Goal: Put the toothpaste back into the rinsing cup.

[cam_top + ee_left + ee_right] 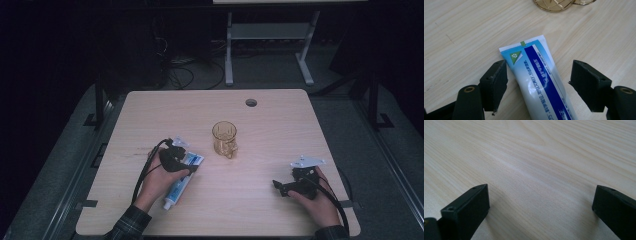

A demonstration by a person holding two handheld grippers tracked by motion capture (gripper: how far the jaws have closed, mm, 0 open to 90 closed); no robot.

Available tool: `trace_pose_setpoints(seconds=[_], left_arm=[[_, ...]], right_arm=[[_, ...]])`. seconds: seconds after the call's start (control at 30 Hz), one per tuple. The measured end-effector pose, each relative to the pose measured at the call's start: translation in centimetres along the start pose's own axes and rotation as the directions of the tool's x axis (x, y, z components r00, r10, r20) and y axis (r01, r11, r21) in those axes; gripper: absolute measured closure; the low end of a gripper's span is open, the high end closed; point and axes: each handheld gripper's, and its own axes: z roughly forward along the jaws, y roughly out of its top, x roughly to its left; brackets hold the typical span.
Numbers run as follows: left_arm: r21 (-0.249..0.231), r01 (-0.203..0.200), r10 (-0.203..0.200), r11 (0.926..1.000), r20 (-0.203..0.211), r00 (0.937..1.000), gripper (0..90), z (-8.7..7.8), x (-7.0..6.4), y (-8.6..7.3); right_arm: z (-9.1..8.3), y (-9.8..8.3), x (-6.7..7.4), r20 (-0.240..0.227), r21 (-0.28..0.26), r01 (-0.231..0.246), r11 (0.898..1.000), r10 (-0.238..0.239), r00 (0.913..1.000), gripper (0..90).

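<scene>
Left tool (537,82), near left of table (280,115): jaws spread wide, straddling the crimped end of the toothpaste tube (541,82), neither pad pressing on it. Tube lying flat on the table, blue and white, cap end toward the near edge, crimped end toward the cup. Right tool (541,212), near right, in the person's right hand (320,200): jaws apart over bare wood, holding nothing. Farther off, near table centre: amber translucent cup (224,139) with handle, upright, just beyond the tube's crimped end, apart from it.
</scene>
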Motion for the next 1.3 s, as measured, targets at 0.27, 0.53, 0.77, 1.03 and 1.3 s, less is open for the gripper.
trace_pose_setpoints(seconds=[0.27,0.53,0.77,1.03,1.3], left_arm=[[0.041,0.009,-0.007,0.9991,-0.043,0.999,29.7,1.4,-0.3,0.1],[0.054,0.015,-0.012,0.9984,-0.054,0.9985,30.2,1.7,-0.3,-0.2],[0.07,0.004,0.0,0.9975,-0.059,0.9983,40.0,1.6,-0.6,-0.1],[0.082,-0.004,0.008,0.9966,-0.055,0.9984,47.9,1.4,-0.6,0.0],[0.122,-0.008,0.014,0.9925,-0.053,0.9985,56.5,1.3,-0.5,0.4]], right_arm=[[0.0,0.0,0.0,0.0,0.0,0.0,1.0,0.0,1.0,0.5],[0.0,0.1,0.0,-0.001,0.002,0.002,1.0,-0.002,1.0,0.5],[0.0,0.1,0.0,-0.002,0.002,0.003,1.0,-0.003,1.0,0.5],[0.1,0.1,0.0,-0.001,0.002,0.001,1.0,-0.001,1.0,0.5],[0.1,0.1,0.0,-0.001,0.002,0.001,1.0,-0.001,1.0,0.5]])
